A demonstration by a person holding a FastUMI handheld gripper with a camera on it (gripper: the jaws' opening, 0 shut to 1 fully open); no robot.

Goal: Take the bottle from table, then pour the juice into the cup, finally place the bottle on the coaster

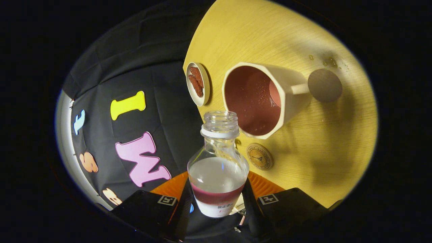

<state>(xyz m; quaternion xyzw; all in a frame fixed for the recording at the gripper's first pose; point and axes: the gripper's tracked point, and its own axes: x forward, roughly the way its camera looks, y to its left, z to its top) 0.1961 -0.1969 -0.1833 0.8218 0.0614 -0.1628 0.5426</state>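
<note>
My gripper is shut on a clear glass bottle, one finger pressing each side of its lower body. The bottle has no cap, and a little dark red juice lies at its bottom above a white label. Its open mouth points ahead at the rim of a cream cup with a handle, just beyond the fingers. The cup holds dark red juice. The whole scene looks rolled sideways, so the bottle is tilted relative to the table. A round grey coaster lies past the cup's handle.
The wooden table has some droplets near the coaster. A small white dish with reddish-brown snacks sits by the table's edge, beside the cup. A round gold bottle cap lies on the table close to the bottle's shoulder.
</note>
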